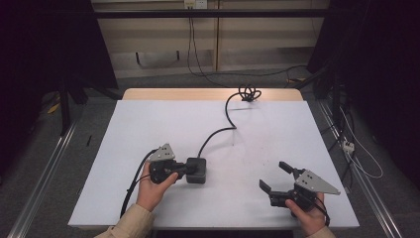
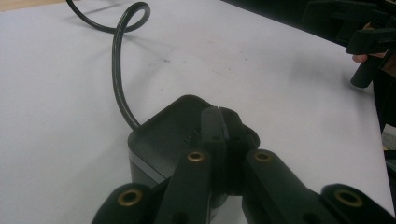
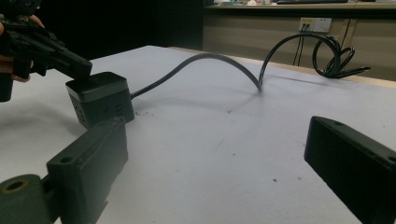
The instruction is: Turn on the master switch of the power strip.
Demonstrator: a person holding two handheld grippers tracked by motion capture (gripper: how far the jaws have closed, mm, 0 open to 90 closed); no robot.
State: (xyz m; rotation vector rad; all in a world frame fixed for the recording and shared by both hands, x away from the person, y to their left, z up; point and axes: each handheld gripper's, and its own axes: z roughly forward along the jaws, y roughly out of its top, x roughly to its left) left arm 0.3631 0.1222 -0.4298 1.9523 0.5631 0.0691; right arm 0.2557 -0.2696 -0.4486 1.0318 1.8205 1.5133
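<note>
Nearest, at 5 o'clock on the white table, the right gripper rested with jaws spread wide and empty, presumably kept in reserve. At 7 o'clock, the left gripper had its jaws pressed together, tips resting on top of the black cube power socket, probably to steady it. That cube was matte, round-edged plastic. Its thick rubbery power cable curved toward 12 o'clock and coiled at the far edge.

A lab-like recording room: dark curtains, white table, metal floor rails, wall socket.
</note>
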